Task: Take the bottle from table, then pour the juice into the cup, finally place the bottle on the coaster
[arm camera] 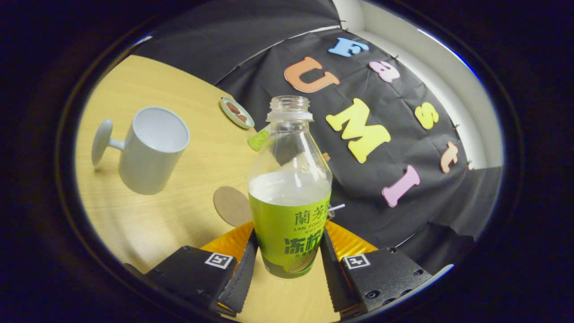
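Gripper [287,264] fingers clamp the lower, labelled part of the bottle [289,188], one on each side, and I hold it tilted above the table [179,211]. Its cap is off and juice fills about half. The cup [150,150] sits well off to the left, the coaster [231,205] just behind the bottle. My worry: the low grip lets the bottle pivot or slip while tipping, so juice misses the cup's mouth and spills.

Staged test booth, not a home: black cloth wall [381,188] draped behind a bare wooden table [179,215], white panel [448,80] far right.
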A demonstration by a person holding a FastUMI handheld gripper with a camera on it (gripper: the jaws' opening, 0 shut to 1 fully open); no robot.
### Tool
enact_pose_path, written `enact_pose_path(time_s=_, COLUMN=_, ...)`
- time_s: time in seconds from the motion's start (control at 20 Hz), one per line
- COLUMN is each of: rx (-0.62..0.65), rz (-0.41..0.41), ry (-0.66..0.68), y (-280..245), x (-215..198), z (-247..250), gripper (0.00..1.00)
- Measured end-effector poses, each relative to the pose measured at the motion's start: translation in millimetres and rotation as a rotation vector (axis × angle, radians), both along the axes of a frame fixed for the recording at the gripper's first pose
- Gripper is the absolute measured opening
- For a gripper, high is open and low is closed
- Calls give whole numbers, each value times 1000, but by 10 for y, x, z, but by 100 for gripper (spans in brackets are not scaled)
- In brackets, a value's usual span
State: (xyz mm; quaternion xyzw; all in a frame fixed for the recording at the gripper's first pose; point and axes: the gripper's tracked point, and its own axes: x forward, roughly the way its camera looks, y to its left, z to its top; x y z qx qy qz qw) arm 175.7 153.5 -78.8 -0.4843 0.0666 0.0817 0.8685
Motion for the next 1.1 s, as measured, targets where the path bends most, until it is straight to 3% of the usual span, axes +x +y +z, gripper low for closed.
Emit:
enact_pose_path(time_s=0.5, rx=-262, rz=59, ry=-152, y=167, x=69, z=138, gripper=75)
enact_pose_path(time_s=1.1, rx=-417, rz=83, ry=-204, y=292, x=129, z=123, gripper=75)
